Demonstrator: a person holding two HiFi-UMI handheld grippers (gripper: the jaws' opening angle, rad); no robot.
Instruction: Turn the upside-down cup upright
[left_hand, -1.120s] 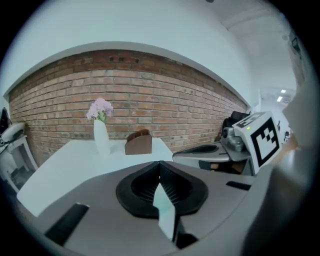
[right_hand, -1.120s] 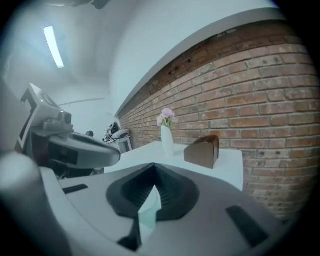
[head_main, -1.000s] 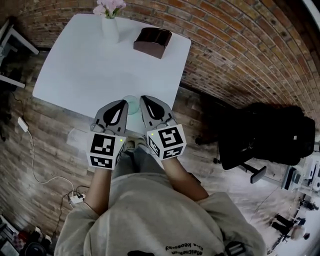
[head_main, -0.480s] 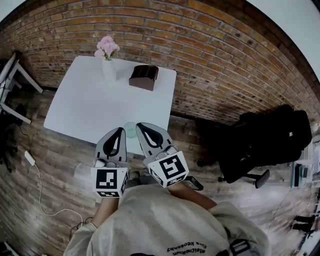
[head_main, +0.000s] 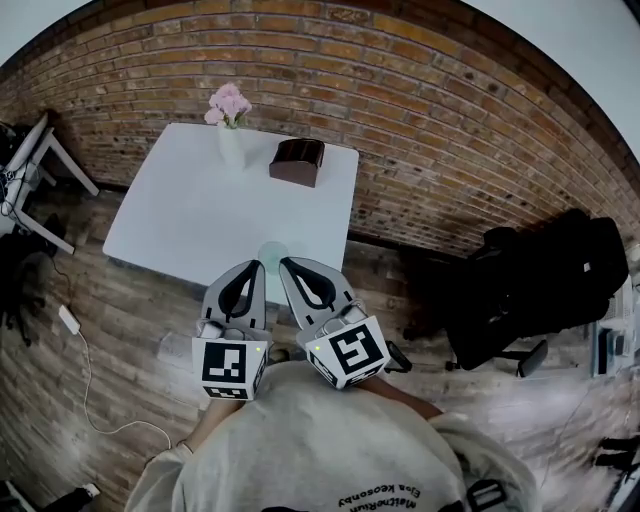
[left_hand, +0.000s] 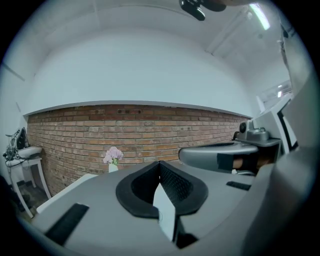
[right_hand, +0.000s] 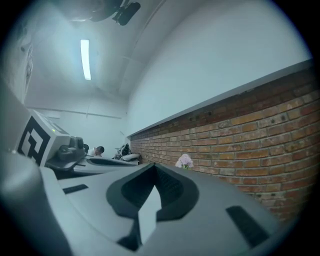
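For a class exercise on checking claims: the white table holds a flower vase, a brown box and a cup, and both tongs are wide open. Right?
No. Both are shut and empty: the left gripper view shows the left tongs closed, the right gripper view the right tongs. The vase, brown box and cup do stand on the white table.

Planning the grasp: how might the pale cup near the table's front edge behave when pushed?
The cup looks small and translucent, so probably light. It stands near the table edge, so a push might knock it off.
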